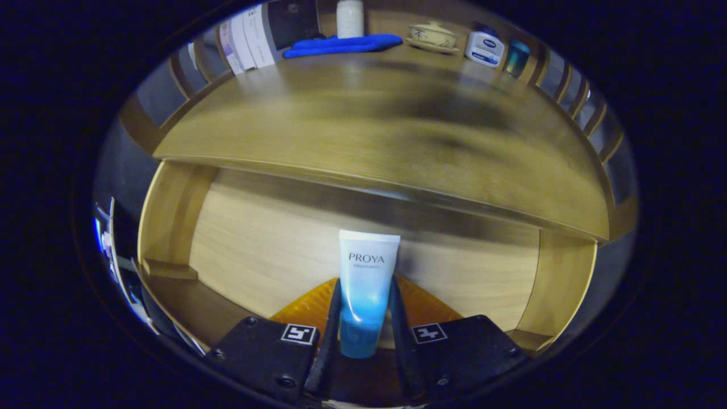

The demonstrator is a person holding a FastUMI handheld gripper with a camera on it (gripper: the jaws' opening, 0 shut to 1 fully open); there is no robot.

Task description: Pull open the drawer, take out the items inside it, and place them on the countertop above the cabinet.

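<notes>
A white-to-blue cosmetic tube [364,284] stands between my two fingers, cap end toward me, and both fingers press on its sides. My gripper [363,309] is shut on the tube, holding it above the pulled-open wooden drawer [170,227]. The drawer's pale bottom [267,250] lies beneath and beyond the tube. Beyond the drawer stretches the wooden countertop [363,119] of the cabinet, blurred by motion.
At the countertop's far edge lie a blue cloth [341,44], a white cylinder [350,18], a lidded tea bowl on a saucer [433,35], a white-and-blue jar [484,48] and a small teal cup [516,58]. A slatted wooden rail [187,68] borders the counter's sides.
</notes>
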